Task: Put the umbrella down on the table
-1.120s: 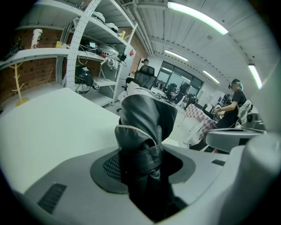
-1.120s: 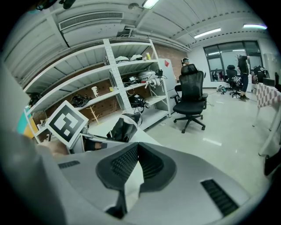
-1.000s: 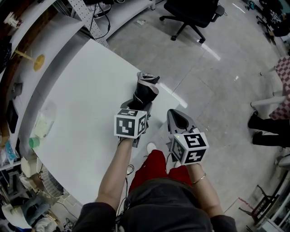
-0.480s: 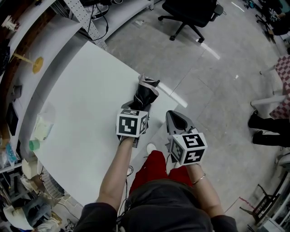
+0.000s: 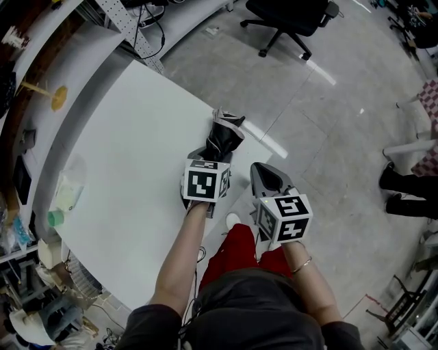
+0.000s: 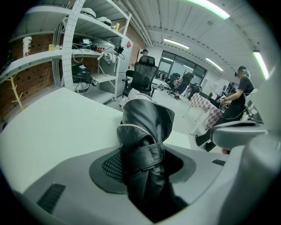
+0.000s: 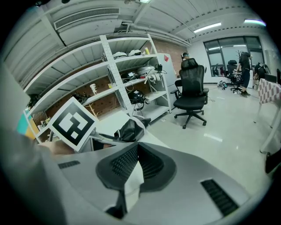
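A folded black umbrella [image 5: 222, 137] lies near the right edge of the white table [image 5: 116, 157], its far end pointing away from me. My left gripper [image 5: 207, 158] is around its near end, and the jaws are opening. In the left gripper view the umbrella [image 6: 145, 132] fills the gap between the jaws of the left gripper [image 6: 145, 169] and still touches both pads. My right gripper [image 5: 265, 176] hovers beyond the table's edge, over the floor, shut and empty. In the right gripper view the right gripper [image 7: 131, 173] has its jaws together, with the umbrella [image 7: 128, 129] beyond them to the left.
A green-capped bottle [image 5: 55, 217] and a clear bag [image 5: 68, 183] sit at the table's left edge. Cluttered shelves [image 5: 27, 89] run along the left. A black office chair [image 5: 287, 17] stands on the floor beyond. Someone's shoes [image 5: 402, 195] are at the right.
The left gripper has tilted a little with the umbrella still between its jaws. The right gripper has kept still.
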A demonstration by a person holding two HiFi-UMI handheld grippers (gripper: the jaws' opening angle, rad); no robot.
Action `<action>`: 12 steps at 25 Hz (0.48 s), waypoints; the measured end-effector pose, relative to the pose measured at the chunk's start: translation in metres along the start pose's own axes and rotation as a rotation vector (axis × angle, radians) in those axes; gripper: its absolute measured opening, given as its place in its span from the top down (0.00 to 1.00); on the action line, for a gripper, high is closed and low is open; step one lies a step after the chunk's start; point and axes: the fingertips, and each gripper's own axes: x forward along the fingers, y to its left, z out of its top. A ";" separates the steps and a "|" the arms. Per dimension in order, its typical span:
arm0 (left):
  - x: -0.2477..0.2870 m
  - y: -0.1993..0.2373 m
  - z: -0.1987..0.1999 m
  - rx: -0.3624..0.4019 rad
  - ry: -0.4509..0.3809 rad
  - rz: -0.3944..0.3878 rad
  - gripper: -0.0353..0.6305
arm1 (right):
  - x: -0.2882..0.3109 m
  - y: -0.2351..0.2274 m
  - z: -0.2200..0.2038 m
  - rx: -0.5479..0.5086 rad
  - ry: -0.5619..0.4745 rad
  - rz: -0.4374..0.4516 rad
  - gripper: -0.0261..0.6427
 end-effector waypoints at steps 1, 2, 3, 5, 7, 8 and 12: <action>0.000 0.000 0.000 0.003 0.001 0.004 0.62 | 0.001 0.000 0.000 0.001 0.001 0.000 0.93; 0.001 -0.001 0.000 0.005 0.003 0.007 0.62 | 0.001 0.000 0.000 0.004 0.002 -0.001 0.93; 0.001 -0.001 0.000 0.008 0.004 0.009 0.62 | 0.001 0.000 0.000 0.006 0.002 -0.002 0.93; 0.001 -0.001 0.000 0.012 0.006 0.013 0.61 | 0.001 -0.001 0.000 0.010 0.003 -0.006 0.93; 0.001 -0.001 0.000 0.014 0.007 0.015 0.59 | 0.001 -0.001 0.000 0.015 0.004 -0.010 0.93; 0.000 -0.001 0.000 0.015 0.007 0.017 0.59 | 0.000 -0.001 0.000 0.017 0.005 -0.011 0.93; -0.001 0.000 0.001 0.016 -0.001 0.021 0.56 | -0.001 0.001 -0.001 0.016 0.004 -0.007 0.93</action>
